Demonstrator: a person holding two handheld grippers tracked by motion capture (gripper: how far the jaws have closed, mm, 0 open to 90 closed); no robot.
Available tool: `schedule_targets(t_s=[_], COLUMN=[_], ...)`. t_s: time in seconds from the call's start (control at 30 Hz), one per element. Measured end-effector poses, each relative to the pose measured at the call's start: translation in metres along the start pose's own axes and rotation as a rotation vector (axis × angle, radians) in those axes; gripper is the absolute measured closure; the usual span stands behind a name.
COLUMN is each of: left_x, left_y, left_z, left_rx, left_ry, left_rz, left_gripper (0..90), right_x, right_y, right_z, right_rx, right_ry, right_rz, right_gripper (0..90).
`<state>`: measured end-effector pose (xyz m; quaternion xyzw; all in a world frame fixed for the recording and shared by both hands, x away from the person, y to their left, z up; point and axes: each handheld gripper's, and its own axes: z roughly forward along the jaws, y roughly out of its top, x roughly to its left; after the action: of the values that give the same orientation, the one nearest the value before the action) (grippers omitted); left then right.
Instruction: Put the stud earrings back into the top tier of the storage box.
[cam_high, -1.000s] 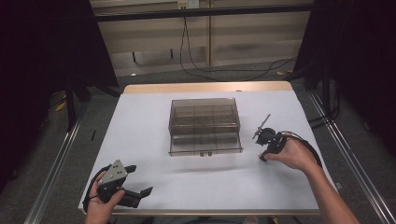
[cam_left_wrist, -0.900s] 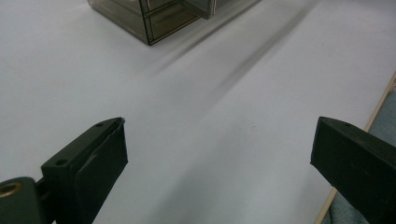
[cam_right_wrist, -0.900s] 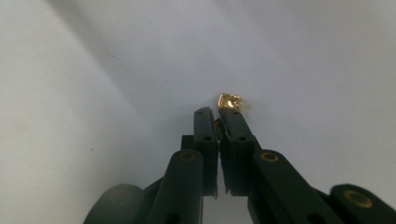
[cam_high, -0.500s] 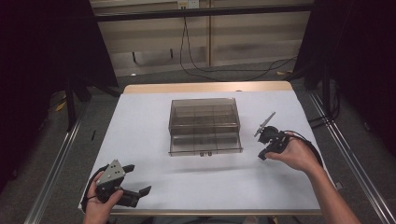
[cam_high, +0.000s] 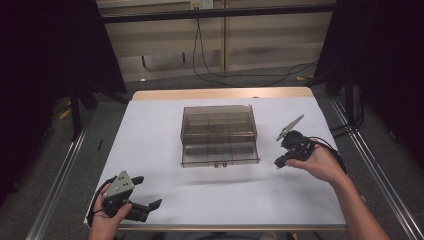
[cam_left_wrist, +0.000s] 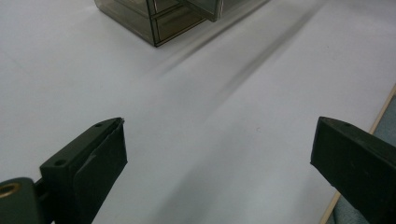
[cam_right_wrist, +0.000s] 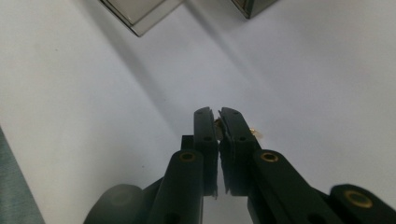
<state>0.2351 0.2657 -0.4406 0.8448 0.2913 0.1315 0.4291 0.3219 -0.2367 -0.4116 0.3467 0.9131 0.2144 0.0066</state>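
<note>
A smoky clear plastic drawer box (cam_high: 218, 131) stands in the middle of the white table, with one drawer drawn out a little toward me. My right gripper (cam_high: 278, 162) rests on the table just right of the box's front corner, tips down. In the right gripper view its jaws (cam_right_wrist: 218, 115) are shut on a small gold-coloured piece (cam_right_wrist: 255, 134) that peeks out between and beside them. My left gripper (cam_high: 146, 191) sits near the table's front left edge and is wide open. The left gripper view has bare table between its fingers (cam_left_wrist: 93, 156), with the box (cam_left_wrist: 156, 21) far ahead.
The white table (cam_high: 150, 130) has a wooden edge at the back and metal rails along both sides. A cable trails from the right gripper over the person's wrist. Corners of the box (cam_right_wrist: 137, 16) lie close ahead in the right gripper view.
The right hand has shifted slightly to the right, and its gripper stays shut. The left gripper has barely moved.
</note>
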Motion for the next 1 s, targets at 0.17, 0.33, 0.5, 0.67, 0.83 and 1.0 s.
schedule_targets(t_s=[0.17, 0.33, 0.5, 0.67, 0.83, 1.0], left_x=[0.000, 0.000, 0.000, 0.000, 0.000, 0.000], left_y=[0.000, 0.000, 0.000, 0.000, 0.000, 0.000], left_z=[0.000, 0.000, 0.000, -0.001, -0.001, 0.000], left_rx=[0.002, 0.000, 0.000, 0.000, -0.002, -0.001], left_ry=[-0.002, -0.002, -0.003, -0.003, -0.002, -0.006], left_rz=[0.003, 0.003, 0.003, 0.004, 0.005, 0.002], left_gripper=[3.6, 3.6, 3.5, 3.5, 3.5, 3.5], right_x=[0.002, 0.005, 0.007, 0.010, 0.014, 0.017], right_y=[0.003, 0.008, 0.013, 0.019, 0.026, 0.032], right_z=[-0.006, -0.012, -0.017, -0.024, -0.030, -0.037], right_rx=[-0.030, -0.051, -0.069, -0.083, -0.093, -0.106], right_ry=[0.014, 0.019, 0.023, 0.021, 0.021, 0.019], right_rz=[-0.009, -0.023, -0.036, -0.058, -0.085, -0.107], right_gripper=[86.5, 86.5, 86.5, 86.5, 86.5, 86.5])
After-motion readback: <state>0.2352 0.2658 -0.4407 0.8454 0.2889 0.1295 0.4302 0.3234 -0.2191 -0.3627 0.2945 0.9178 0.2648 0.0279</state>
